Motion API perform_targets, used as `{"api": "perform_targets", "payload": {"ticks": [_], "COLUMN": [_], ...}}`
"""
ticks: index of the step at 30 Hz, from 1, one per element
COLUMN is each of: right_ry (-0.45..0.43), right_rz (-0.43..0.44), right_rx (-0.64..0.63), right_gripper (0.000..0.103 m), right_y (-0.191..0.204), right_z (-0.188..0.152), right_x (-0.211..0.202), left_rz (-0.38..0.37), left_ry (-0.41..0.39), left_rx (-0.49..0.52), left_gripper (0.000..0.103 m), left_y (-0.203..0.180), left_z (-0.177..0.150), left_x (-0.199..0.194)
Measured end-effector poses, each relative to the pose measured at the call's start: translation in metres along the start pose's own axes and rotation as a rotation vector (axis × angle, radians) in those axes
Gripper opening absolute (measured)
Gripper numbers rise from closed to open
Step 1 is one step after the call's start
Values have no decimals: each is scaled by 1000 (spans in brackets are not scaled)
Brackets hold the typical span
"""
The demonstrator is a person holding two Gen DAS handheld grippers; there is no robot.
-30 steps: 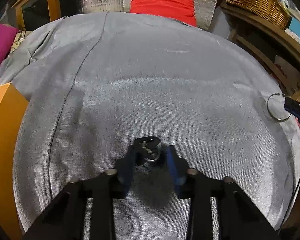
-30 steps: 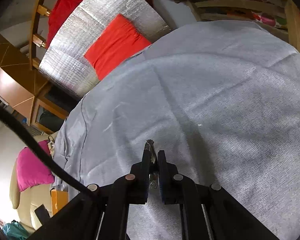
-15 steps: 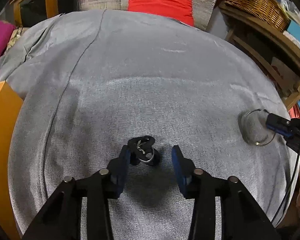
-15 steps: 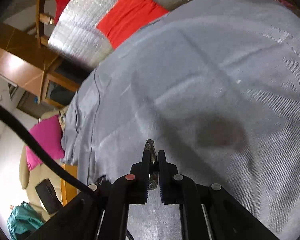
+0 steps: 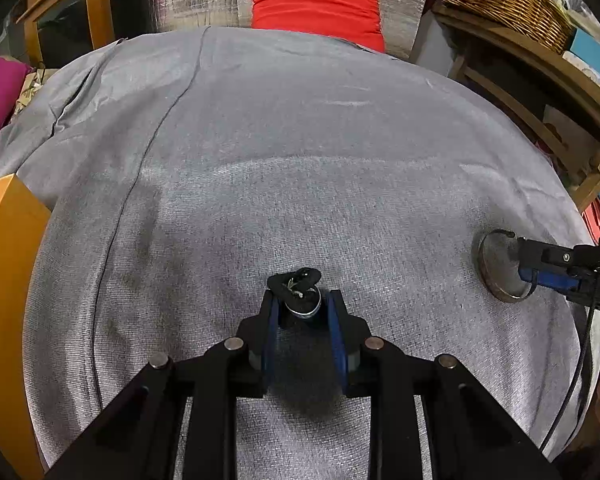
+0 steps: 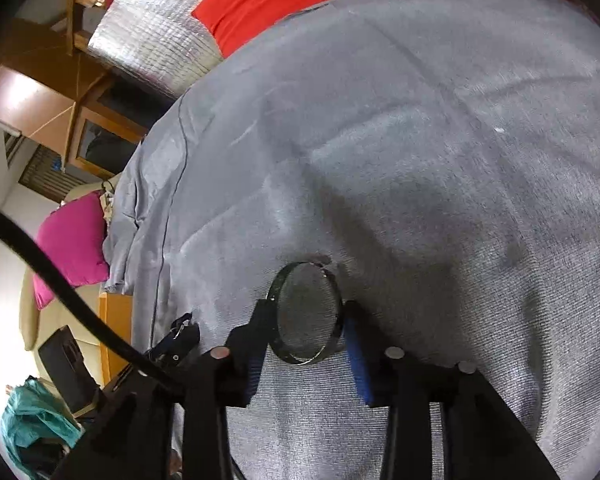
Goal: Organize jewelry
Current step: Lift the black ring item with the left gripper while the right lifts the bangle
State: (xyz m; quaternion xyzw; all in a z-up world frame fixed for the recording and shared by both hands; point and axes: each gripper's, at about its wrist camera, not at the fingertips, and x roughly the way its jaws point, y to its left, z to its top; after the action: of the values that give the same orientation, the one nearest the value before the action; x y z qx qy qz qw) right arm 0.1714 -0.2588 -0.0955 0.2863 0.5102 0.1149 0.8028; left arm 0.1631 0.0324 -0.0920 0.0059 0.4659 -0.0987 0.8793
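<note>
Coarse, matt grey woven cloth (image 5: 340,168) covers the surface. The bangle (image 6: 306,314) is thin metal with a dull sheen. The ring (image 5: 303,307) shows polished metal under a matt black cord (image 5: 294,280). Gripper fingers (image 5: 334,320) are matt black plastic with blue pads; the basket (image 5: 504,0) is woven wicker

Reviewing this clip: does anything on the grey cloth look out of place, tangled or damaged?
Nothing looks damaged or spilled. The black cord with a ring is bunched in a small knot between the left gripper jaws, and the bangle lies flat on the grey cloth between the right gripper jaws.
</note>
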Motion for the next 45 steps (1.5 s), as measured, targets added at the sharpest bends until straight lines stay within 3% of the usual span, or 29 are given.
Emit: {"api": "perform_targets", "payload": {"ticks": [2,5,20,28,37,41,45], "right_ry": [-6,-8,-60,-88,-36,-26,-42], "right_rz": [-16,-46,-98,-87,-122,-81,-88], "right_rx": [-20,-42,-103,-120,-87,-59,-93], "right_gripper": [38,18,8,8,11,34,38], "right_y": [4,7,17,23,19,18,23], "right_z": [-1,-2,-5,-7,-8,-6,-7], "right_x": [2,4,1,-6,5,7,8], "left_rz": [4,18,104,117,133,141,153], "left_ry": [-2,-5,-46,-72,-30,-20,-20], "left_rx": [14,29,70,76,80,79,88], "left_gripper": [20,17,11,11,11,13,19], "left_y": [-3,-8,-20,-21,-21,-22,-22], "left_z": [-1,-2,-4,-6,-7,-7,-8], "left_x": [0,0,-8,-19,-7,-4,-2]}}
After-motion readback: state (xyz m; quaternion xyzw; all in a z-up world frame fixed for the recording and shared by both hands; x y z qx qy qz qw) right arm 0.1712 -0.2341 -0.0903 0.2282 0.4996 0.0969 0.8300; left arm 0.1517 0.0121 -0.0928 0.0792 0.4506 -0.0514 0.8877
